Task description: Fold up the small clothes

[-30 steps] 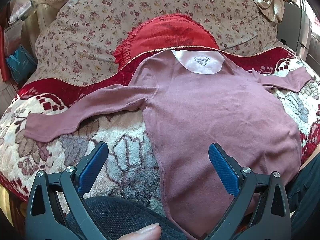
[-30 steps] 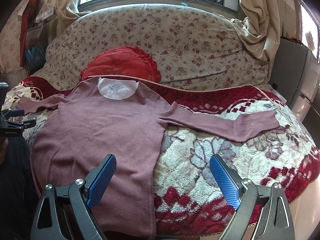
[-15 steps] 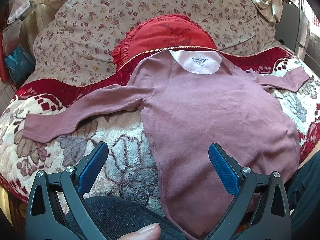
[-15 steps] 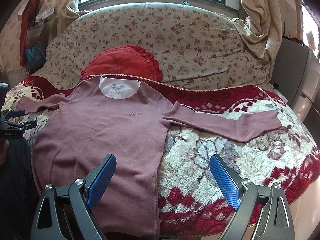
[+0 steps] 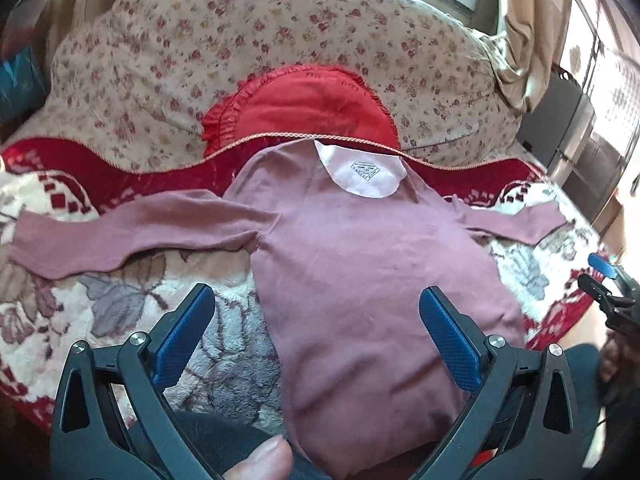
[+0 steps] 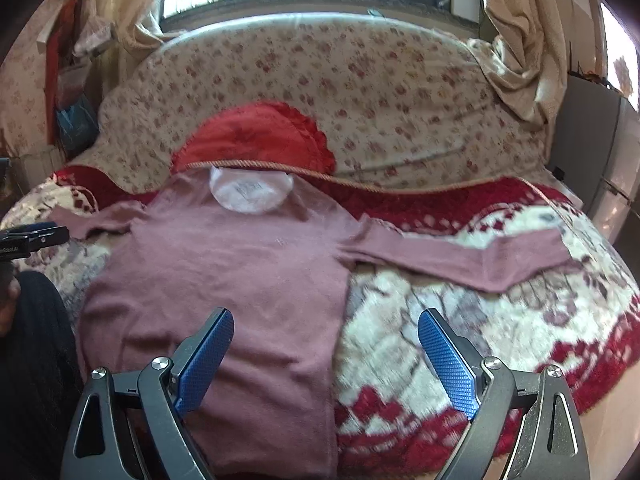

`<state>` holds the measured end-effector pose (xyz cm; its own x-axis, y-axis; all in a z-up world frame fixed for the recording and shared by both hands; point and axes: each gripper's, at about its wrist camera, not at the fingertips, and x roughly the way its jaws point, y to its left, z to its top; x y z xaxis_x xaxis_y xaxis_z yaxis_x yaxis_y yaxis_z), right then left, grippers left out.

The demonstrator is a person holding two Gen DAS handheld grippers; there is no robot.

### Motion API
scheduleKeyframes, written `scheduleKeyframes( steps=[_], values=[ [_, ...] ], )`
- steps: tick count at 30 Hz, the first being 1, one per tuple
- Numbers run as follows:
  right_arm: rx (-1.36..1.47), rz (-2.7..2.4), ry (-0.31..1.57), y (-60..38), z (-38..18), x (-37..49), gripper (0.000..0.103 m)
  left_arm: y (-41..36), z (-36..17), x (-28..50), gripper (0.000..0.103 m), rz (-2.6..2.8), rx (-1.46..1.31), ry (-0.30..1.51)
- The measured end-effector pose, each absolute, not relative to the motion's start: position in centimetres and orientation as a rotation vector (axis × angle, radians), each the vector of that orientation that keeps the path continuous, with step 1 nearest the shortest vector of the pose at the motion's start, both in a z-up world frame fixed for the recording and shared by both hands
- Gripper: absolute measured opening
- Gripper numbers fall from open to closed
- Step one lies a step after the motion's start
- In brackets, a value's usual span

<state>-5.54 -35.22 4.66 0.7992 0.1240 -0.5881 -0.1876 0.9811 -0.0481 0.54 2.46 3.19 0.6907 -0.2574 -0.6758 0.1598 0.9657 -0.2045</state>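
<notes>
A small mauve long-sleeved top lies flat, face up, on a plush floral blanket, sleeves spread out to both sides, white collar lining at the far end. It also shows in the right wrist view. My left gripper is open and empty, hovering above the top's lower left side. My right gripper is open and empty, above the top's lower right edge. The right gripper also shows at the right edge of the left wrist view.
A red frilled cushion leans on the floral sofa back behind the collar. The blanket drops off at the near edge. A grey cabinet stands to the right. My dark-trousered knee is below the left gripper.
Both views have lifted and swung: the left gripper has moved right, over the top's body, and the right gripper has risen slightly. The top has not moved.
</notes>
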Motion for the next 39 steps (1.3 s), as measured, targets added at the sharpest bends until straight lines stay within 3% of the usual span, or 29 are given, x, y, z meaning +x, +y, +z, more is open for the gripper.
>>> scheduleKeyframes(
  steps=[13, 18, 32, 39],
  values=[
    [-0.075, 0.293, 0.407, -31.4, 6.2, 4.8, 0.092, 5.0, 1.5, 5.6, 0.102, -0.022, -0.054, 0.821],
    [-0.063, 0.269, 0.547, -31.4, 3.2, 6.5, 0.092, 4.5, 1.5, 6.1, 0.102, -0.014, -0.065, 0.815],
    [-0.127, 0.254, 0.568, -31.7, 1.2, 6.7, 0.092, 4.4, 1.0, 6.4, 0.102, 0.043, -0.029, 0.837],
    [-0.144, 0.260, 0.611, -31.4, -0.2, 7.3, 0.084, 4.8, 1.4, 6.0, 0.102, 0.032, -0.046, 0.832]
  ],
)
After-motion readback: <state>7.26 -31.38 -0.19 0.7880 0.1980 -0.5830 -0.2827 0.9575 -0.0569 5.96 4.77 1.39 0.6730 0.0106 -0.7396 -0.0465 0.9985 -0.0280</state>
